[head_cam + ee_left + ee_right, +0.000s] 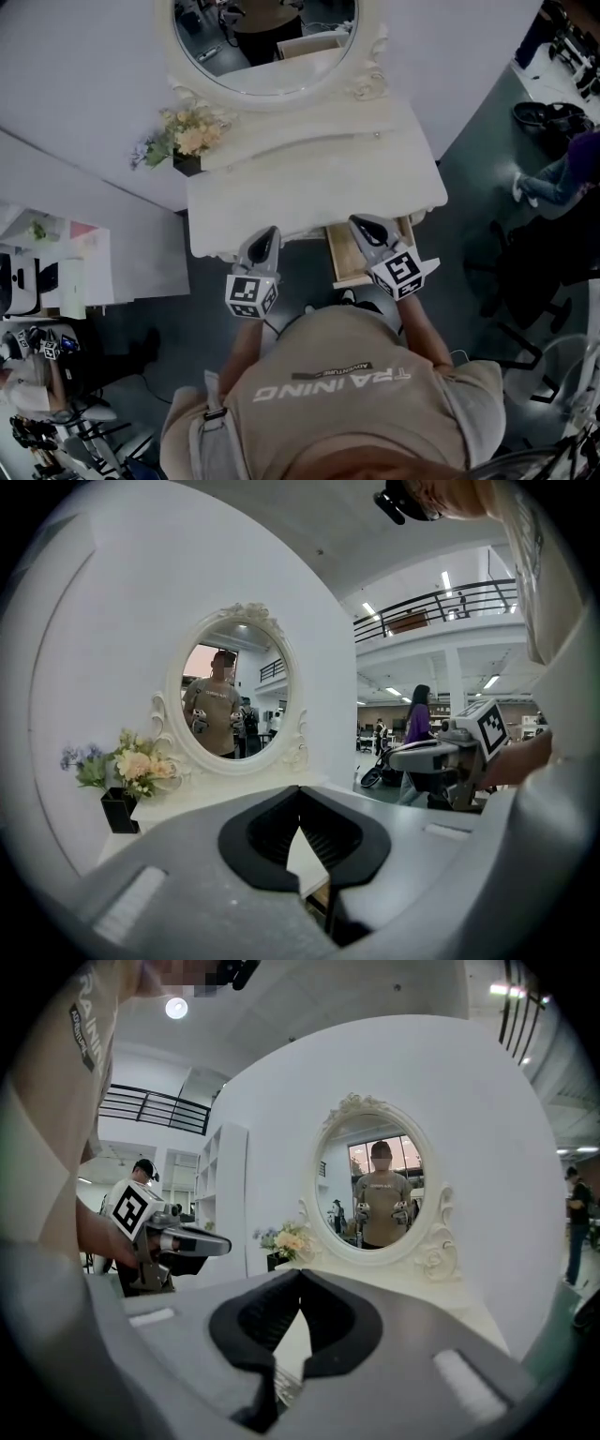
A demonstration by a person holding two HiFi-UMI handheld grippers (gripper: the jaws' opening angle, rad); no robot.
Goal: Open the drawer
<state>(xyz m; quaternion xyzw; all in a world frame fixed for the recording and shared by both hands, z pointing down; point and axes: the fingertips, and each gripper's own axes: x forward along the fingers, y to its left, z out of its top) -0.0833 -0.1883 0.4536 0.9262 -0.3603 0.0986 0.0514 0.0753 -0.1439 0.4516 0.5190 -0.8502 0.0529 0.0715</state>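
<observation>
Two grippers, both empty: my left gripper (pixel 266 236) has its jaws pressed together at the tips with nothing between them, and my right gripper (pixel 364 227) is the same.

Both point roughly level at the front edge of the white dressing table (pixel 309 187).

Key relation: the drawer (pixel 339 262) sits under the table top on its right side, directly below my right gripper. The left gripper is off to the drawer's left, at mid-front of the table, apart from it. So the right hand is the nearer one.

The drawer's slide axis runs from the table straight toward my body. It already stands out from the front with its wooden inside showing, so I'd call it partly open. Any further pull goes along that axis, toward me.

I can't see a handle from here.

Contents: only bare wood shows along the near and left walls. My right gripper covers the rest, so I can't say.

Further back on the table top are a black vase of flowers (pixel 187 136) at the left rear and the oval mirror (pixel 267 37) behind.
</observation>
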